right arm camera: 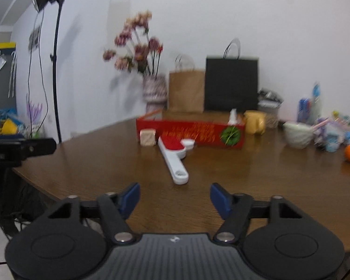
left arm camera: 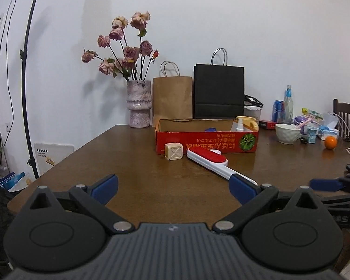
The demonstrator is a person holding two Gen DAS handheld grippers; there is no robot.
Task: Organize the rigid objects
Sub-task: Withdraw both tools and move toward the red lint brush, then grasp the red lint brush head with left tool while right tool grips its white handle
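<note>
Left wrist view looks across a brown wooden table [left arm camera: 133, 182] toward a white wall. The left gripper [left arm camera: 173, 189] hovers over the near part of the table with its blue-padded jaws spread wide and nothing between them. Ahead of it a red and white lint brush [left arm camera: 212, 161] lies flat, handle toward the near right, its handle end passing behind the right blue pad. Just left of the brush head sits a beige cube [left arm camera: 173, 151] marked with a cross, touching or nearly touching the front wall of a low red cardboard box [left arm camera: 198, 141].

The box is open at the top. Inside it, at the right end, stands a small clear spray bottle [left arm camera: 239, 125]; a blue object [left arm camera: 211, 129] shows just above the front wall, too hidden to name. A yellow mug [left arm camera: 248, 121] stands at the box's far right corner; the right wrist view places it outside, beside the box's right end.

Behind the box a brown paper bag [left arm camera: 172, 98] and a black paper bag [left arm camera: 218, 91] stand against the wall, with a vase of dried roses [left arm camera: 138, 103] to their left. Farther right are a white bowl [left arm camera: 287, 133] and an orange [left arm camera: 330, 142].

The right gripper [right arm camera: 175, 197] also hangs over the near table edge, jaws apart and empty, the brush handle just beyond them.
</note>
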